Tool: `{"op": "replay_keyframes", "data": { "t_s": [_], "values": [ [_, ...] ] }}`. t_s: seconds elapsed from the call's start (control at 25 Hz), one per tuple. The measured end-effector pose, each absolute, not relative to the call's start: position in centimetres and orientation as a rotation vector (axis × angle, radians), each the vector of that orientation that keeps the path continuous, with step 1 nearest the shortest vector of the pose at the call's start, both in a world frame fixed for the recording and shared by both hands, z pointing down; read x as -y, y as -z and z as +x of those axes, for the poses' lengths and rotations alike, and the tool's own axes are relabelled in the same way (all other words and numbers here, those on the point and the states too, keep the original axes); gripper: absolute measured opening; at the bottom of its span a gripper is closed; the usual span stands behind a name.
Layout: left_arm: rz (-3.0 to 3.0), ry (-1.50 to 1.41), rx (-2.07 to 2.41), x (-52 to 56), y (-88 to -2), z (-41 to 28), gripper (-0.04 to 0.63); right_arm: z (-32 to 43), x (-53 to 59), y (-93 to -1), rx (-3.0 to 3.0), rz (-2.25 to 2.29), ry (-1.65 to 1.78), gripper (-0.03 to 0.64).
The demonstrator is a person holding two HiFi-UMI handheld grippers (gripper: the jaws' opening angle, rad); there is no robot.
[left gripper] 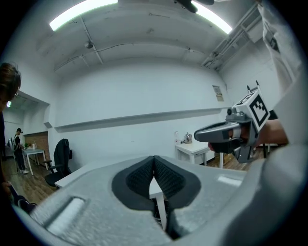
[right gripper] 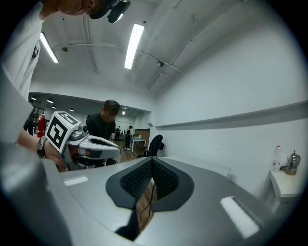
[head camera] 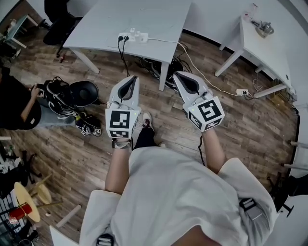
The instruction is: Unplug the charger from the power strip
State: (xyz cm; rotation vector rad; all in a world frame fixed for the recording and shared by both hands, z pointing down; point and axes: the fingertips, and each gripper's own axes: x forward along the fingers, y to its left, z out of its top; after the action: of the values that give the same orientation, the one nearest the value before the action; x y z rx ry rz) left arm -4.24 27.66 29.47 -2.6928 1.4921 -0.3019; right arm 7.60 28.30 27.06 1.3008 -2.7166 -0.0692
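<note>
Holding left gripper (head camera: pixel 130 84) and right gripper (head camera: pixel 185 82) pinched closed, empty, well short of charger (head camera: pixel 121 39) in power strip (head camera: pixel 135 36) straight ahead, left nearer.

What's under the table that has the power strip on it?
A dark tangle of cables lies on the wood floor beside the near table leg. A black cord hangs from the power strip. The tabletop covers whatever lies farther back.
</note>
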Motion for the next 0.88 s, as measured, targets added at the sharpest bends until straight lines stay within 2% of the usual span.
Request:
{"op": "replay_keyframes", "data": {
  "t_s": [0.88],
  "values": [
    [-2.735, 0.299, -1.469, -4.2, -30.1, -7.9, 0.003, 4.4, -5.1, -26.5, 2.717, 1.387, 0.100, 0.002]
  ]
}}
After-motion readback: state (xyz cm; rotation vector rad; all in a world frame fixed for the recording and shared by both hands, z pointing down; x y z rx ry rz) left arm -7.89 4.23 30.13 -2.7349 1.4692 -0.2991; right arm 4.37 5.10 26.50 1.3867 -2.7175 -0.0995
